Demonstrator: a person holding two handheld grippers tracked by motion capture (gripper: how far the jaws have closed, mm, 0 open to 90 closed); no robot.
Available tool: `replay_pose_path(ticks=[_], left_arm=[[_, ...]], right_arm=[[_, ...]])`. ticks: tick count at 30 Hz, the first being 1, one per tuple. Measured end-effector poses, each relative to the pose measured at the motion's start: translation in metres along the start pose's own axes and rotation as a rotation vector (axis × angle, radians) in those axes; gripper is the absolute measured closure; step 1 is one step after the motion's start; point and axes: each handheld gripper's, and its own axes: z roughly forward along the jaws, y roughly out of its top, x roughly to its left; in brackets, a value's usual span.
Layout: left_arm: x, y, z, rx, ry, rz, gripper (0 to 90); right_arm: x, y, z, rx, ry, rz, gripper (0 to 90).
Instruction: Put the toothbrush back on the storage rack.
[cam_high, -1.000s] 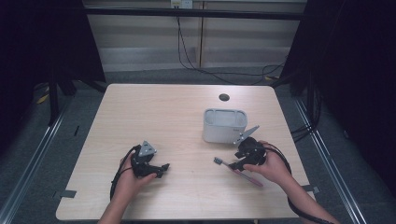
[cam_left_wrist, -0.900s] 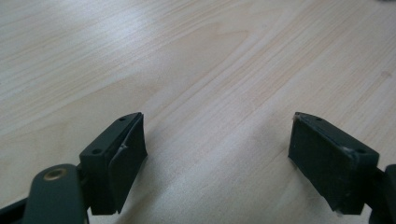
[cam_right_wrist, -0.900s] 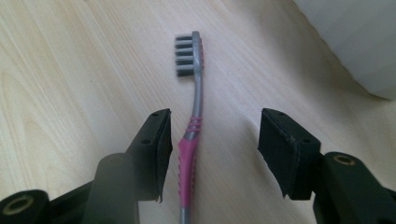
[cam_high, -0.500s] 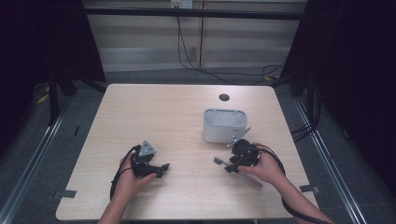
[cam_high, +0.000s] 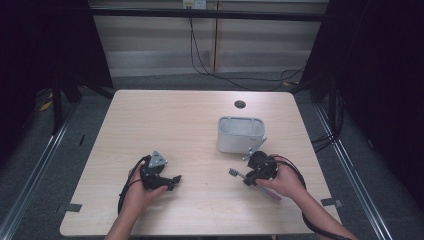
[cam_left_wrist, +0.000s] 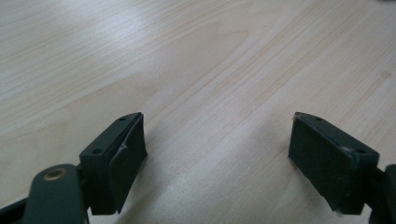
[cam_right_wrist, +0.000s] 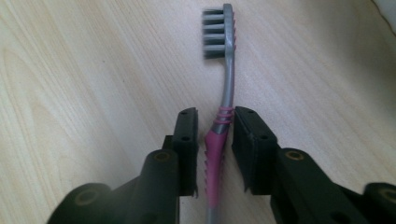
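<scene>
The table (cam_high: 165, 120) is a pale wood top, and most of it lies bare: the whole far-left half and the middle strip between the two hands are open. Its near edge runs just under the person's wrists. A small dark round hole (cam_high: 240, 104) sits close to the far edge. The grey tub (cam_high: 240, 134) stands right of centre, with clear wood between it and the right edge.

The left gripper (cam_high: 172, 180) rests low on the near-left part of the table, well apart from everything else. In the left gripper view its jaws stand wide apart with nothing but wood grain between them.

The right gripper (cam_right_wrist: 215, 140) sits just in front of the tub. Its jaws are drawn in narrow around the pink grip of a toothbrush (cam_right_wrist: 225, 84), close on both sides; whether they press it I cannot tell. The grey bristle head points away from the gripper, and the brush lies flat on the table.
</scene>
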Motion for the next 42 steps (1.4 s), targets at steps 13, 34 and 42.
replay_pose_path(ticks=[13,34,42], left_arm=[[0.0,0.0,0.0,-0.002,0.0,-0.002,18.4],[0.0,0.0,0.0,0.0,-0.001,-0.003,18.2],[0.0,0.0,0.0,0.0,-0.001,-0.003,18.2]], right_arm=[[0.003,0.006,0.001,0.051,-0.026,0.019,80.6],[-0.008,0.002,-0.043,-0.239,0.036,0.111,80.8],[-0.009,0.003,-0.055,-0.341,0.046,0.118,80.8]])
